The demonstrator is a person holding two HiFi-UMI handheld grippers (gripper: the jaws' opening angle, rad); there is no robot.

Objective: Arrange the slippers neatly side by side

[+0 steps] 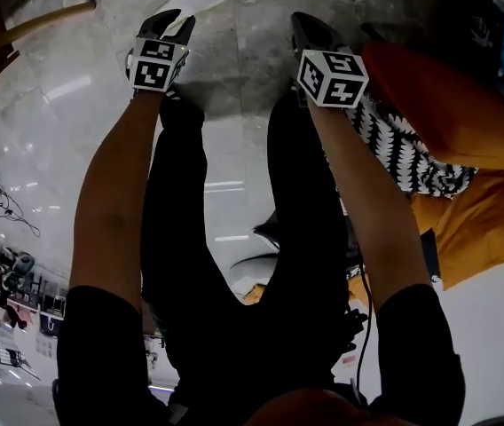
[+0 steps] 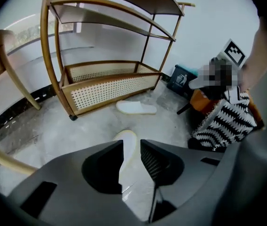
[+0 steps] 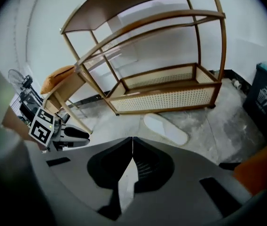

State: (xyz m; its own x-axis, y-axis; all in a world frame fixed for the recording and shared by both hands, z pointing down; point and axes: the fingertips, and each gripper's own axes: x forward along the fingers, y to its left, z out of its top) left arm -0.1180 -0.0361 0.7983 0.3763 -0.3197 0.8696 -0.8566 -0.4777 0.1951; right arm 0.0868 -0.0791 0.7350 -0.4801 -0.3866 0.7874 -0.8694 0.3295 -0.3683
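Left gripper [image 2: 132,146]: jaws apart, gripping nothing. Near slipper [image 2: 127,137] lies on the floor [image 2: 86,128], visible through the gap. Far slipper [image 2: 136,108] lies near the rack [image 2: 105,86] base. Right gripper [image 3: 132,144]: jaws closed together, empty.

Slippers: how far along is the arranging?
Done: nothing; the near slipper and the far slipper by the rack lie apart, at different angles. In hand: the open left gripper is lined up on the near slipper, not gripping; the right gripper shut, empty. Remaining: bringing them side by side.
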